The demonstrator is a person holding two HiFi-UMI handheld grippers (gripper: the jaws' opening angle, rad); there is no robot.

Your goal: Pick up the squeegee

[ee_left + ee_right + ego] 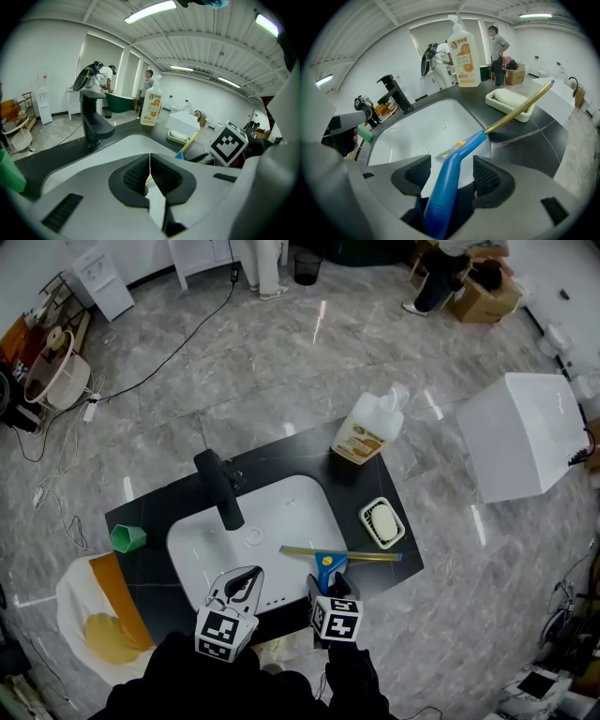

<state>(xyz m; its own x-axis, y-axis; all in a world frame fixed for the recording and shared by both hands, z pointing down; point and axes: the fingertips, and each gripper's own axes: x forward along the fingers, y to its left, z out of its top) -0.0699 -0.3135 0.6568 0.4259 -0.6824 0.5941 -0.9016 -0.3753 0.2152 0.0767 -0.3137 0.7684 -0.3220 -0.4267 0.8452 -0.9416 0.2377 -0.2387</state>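
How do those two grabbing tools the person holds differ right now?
The left gripper has its fingers shut together; the right gripper has them apart. Nothing sits between the left's fingers; the blue handle of the squeegee lies between the right's. Both carry a square-marker cube.

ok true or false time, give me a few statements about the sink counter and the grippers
1. The blue-handled squeegee with the yellow blade has its handle between the parted jaws of the right gripper. True.
2. The left gripper holds the green plastic cup. False: its jaws are together on nothing; the cup stands on the black counter.
3. The cream soap dish sits on the counter beside the white sink. True.
4. The white bottle with the orange label lies in the sink. False: it stands upright on the counter.
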